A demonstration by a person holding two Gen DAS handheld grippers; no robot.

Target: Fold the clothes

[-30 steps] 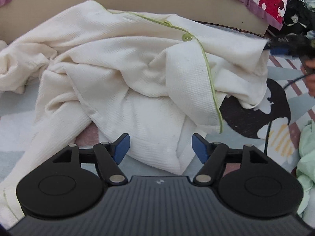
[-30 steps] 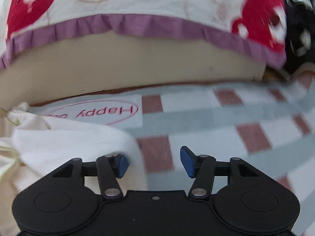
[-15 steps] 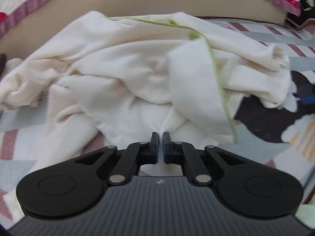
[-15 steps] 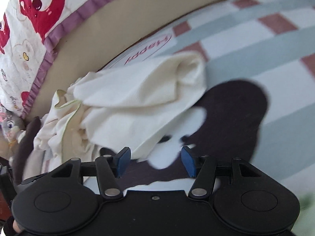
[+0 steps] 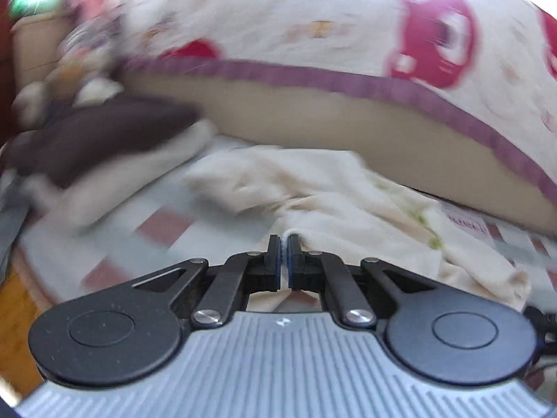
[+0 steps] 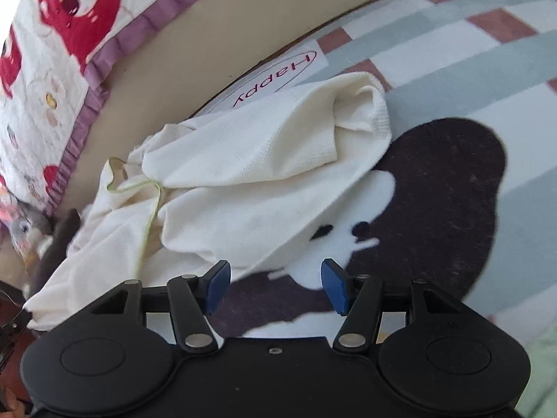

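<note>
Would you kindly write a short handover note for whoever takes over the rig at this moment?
Left tool: shut on a pinch of the cream garment, gripped at its near edge.
Right tool: open, holding nothing, poised just short of the garment's other end.
The garment lies crumpled on the checked mat, beside the bed with the bear-print quilt; green trim shows along one edge.
Done: one hold taken.
Left: grip with the right tool, spread the garment flat, then make every fold.
</note>
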